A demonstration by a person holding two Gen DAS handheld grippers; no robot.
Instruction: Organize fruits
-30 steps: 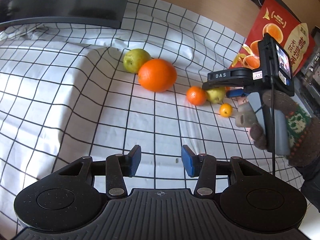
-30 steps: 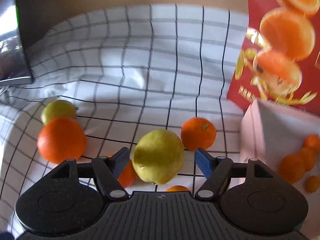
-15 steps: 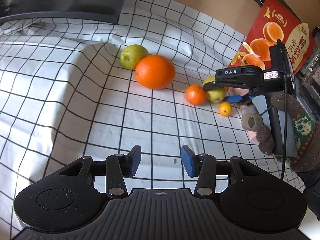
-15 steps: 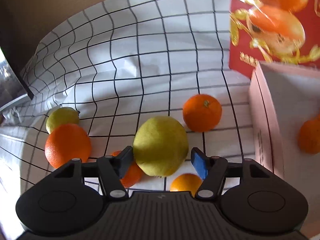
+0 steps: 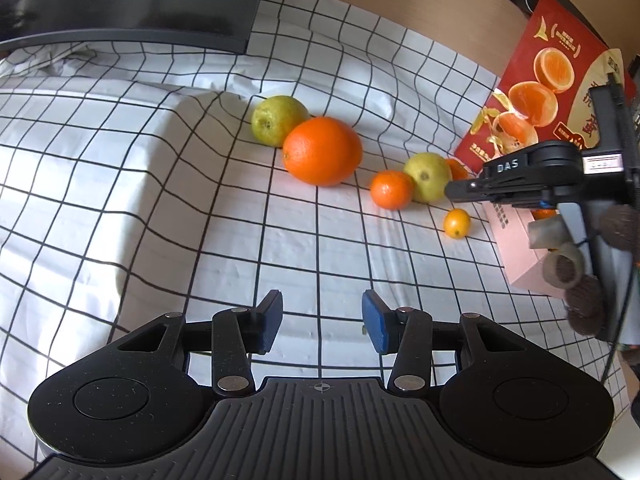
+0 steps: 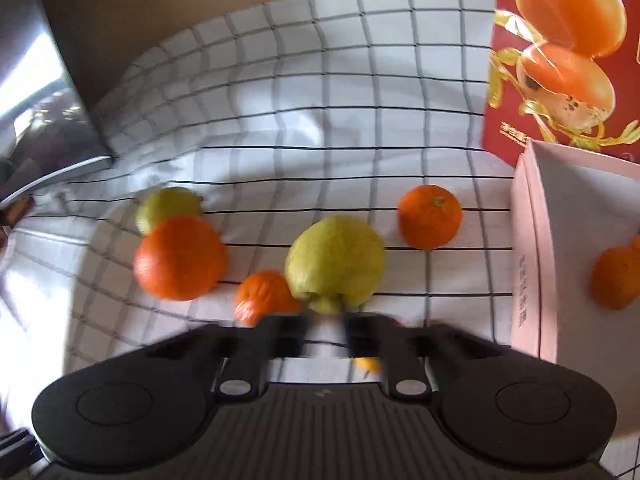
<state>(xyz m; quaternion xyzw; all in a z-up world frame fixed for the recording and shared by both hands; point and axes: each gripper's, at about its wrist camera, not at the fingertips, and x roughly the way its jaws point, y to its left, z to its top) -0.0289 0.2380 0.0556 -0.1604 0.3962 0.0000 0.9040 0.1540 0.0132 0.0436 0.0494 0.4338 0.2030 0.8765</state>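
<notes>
Blue-padded fingers of the left tool [image 5: 322, 326] stand apart with nothing between them, above the white black-gridded cloth [image 5: 160, 208] that covers the bench. Blur smears the right tool [image 6: 326, 334] in its own view: its fingers look drawn close together just near of a yellow-green pear [image 6: 336, 264], but whether they pinch anything I cannot tell. In the left view that tool reaches in from the right, its tip just beside the pear. A small mandarin [image 5: 391, 189] touches the pear's left side, and a second mandarin [image 6: 430, 216] lies just beyond the pear to the right. A tiny kumquat [image 5: 457, 223] rests on the cloth near of the pear, apart from it. Farther left, a large orange [image 5: 322, 151] sits touching another pear [image 5: 278, 120] behind it. At the right edge stands a pink box [image 6: 536, 264], open, with an orange fruit [image 6: 616, 278] inside. Behind it leans a red package [image 5: 536, 92] printed with peeled citrus. A dark monitor [image 5: 132, 0] fills the far left.
</notes>
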